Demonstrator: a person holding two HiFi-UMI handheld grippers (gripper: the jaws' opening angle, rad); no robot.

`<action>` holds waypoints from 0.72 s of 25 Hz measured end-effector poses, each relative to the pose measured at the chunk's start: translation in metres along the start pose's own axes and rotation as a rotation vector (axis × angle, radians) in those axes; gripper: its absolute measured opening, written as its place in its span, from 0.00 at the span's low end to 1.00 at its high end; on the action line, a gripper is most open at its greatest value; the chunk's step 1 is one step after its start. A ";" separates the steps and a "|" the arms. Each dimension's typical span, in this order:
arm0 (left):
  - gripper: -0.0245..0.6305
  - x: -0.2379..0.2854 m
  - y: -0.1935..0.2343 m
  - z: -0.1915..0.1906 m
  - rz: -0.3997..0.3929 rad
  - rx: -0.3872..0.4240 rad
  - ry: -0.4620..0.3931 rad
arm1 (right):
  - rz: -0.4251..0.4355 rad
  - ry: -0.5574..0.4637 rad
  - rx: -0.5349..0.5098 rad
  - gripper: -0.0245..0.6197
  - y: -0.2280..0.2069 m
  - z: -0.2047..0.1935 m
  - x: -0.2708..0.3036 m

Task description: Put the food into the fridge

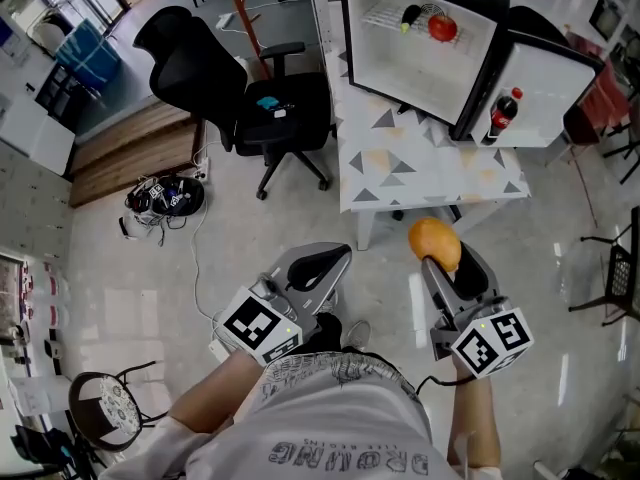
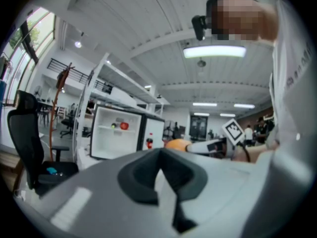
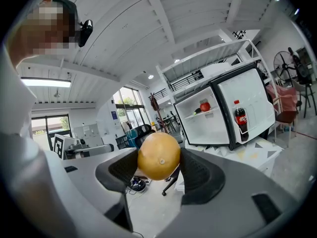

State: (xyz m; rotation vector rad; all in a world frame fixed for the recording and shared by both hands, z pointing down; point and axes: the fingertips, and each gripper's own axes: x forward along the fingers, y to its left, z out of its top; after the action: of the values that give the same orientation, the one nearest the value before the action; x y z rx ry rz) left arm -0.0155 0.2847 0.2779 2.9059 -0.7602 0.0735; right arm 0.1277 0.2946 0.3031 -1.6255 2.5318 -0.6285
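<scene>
A white table (image 1: 420, 173) carries an open fridge (image 1: 400, 73), its door (image 1: 555, 93) swung right. A black chair (image 1: 235, 88) stands left of the table. Both grippers are over the floor, short of the table. The left gripper (image 1: 322, 265) has its jaws pressed together on nothing. The right gripper (image 1: 447, 268) pinches an orange (image 1: 434, 241) between its pads, well apart from the fridge. A cola bottle (image 1: 502, 115) stands in the door. A tomato (image 1: 442, 28) sits on the wire shelf beside a dark vegetable (image 1: 411, 15).
</scene>
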 end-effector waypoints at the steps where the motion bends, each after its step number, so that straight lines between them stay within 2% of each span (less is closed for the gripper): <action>1: 0.05 0.002 0.001 -0.001 0.000 0.001 0.002 | -0.001 0.000 0.001 0.45 -0.002 0.000 0.000; 18: 0.05 0.035 0.054 -0.003 0.009 0.010 0.013 | -0.006 0.021 0.002 0.45 -0.034 0.009 0.053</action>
State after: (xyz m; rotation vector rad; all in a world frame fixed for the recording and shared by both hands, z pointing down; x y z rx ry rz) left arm -0.0116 0.2215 0.2901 2.9091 -0.7729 0.0975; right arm 0.1355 0.2328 0.3160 -1.6353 2.5414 -0.6519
